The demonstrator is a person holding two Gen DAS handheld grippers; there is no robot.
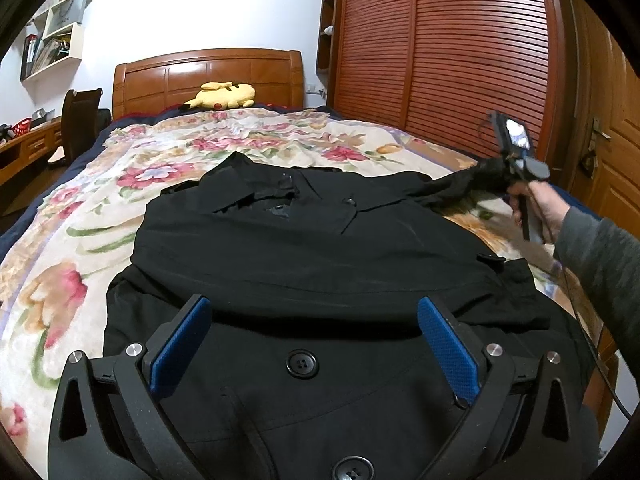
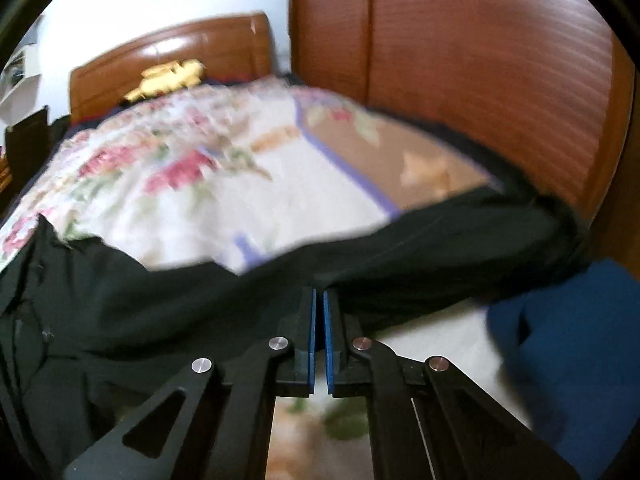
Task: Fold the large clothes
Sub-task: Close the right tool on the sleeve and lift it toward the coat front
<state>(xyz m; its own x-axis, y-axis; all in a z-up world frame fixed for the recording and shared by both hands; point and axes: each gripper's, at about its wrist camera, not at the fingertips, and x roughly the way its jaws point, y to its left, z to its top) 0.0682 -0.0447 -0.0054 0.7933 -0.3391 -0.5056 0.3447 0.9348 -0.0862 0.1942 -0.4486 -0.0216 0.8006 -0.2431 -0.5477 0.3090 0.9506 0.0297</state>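
A floral bedspread (image 1: 168, 168) covers the bed. A yellow plush toy (image 1: 222, 96) lies at centre top against the wooden headboard (image 1: 208, 76). A slatted wooden wardrobe (image 1: 440, 52) fills the upper right; white wall shelves (image 1: 56, 36) hang upper left above a dark chair (image 1: 80, 120).

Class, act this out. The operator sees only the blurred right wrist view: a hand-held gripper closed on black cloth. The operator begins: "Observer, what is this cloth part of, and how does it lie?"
Observer: It is the sleeve of a black coat, which lies front up on the floral bedspread, collar toward the headboard.
Operator: Where is the other hand-held gripper?
Observer: The left hand-held gripper is open over the coat's lower front near a button, with nothing pinched.
Operator: How does my sleeve run?
Observer: From the shoulder out sideways to your right hand-held gripper, apparently raised off the bed.
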